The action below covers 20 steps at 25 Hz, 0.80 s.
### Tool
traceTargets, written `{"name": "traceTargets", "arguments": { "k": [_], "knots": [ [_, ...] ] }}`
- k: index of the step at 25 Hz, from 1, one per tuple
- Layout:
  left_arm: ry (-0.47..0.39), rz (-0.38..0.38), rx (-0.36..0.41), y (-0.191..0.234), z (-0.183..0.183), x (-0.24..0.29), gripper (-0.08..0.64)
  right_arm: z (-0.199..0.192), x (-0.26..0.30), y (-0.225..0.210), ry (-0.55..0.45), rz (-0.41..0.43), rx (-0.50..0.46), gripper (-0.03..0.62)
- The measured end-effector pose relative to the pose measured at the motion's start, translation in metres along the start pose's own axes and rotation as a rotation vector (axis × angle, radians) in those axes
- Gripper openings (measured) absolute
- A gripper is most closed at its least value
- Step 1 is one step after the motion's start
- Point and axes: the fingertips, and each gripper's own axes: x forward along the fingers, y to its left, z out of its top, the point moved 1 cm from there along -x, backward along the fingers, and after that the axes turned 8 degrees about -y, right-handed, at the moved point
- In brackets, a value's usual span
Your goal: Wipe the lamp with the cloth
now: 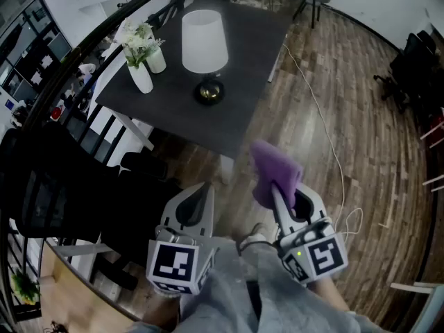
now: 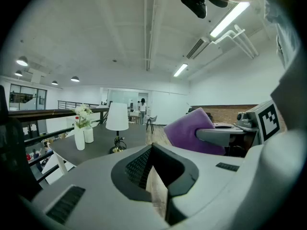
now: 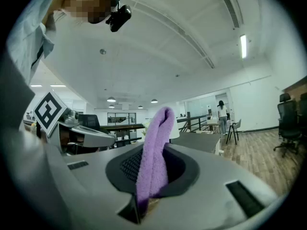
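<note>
both grippers held low and close to the body, side by side, pointing forward; left gripper has jaws together, nothing in them, right gripper is clamped on the purple cloth

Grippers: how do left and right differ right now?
The left gripper is empty; the right gripper is shut on the cloth. Only a sliver of floor shows between the left gripper's jaws; folded cloth fills the right gripper's. Both are held short of the lamp.
</note>
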Motion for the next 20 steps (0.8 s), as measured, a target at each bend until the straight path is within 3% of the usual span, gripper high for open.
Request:
{"name": "traceTargets", "arguments": {
  "k": [12,20],
  "knots": [
    [0.005,0.019,-0.009,-0.018,0.002,0.024,0.002,-0.002,-0.001,-0.025,0.032,0.030,0.011,0.051],
    [-0.018,0.035,0.003,-0.040,0.006,0.054,0.002,0.005,-0.004,-0.064,-0.019,0.058,0.089,0.051]
  ]
}}
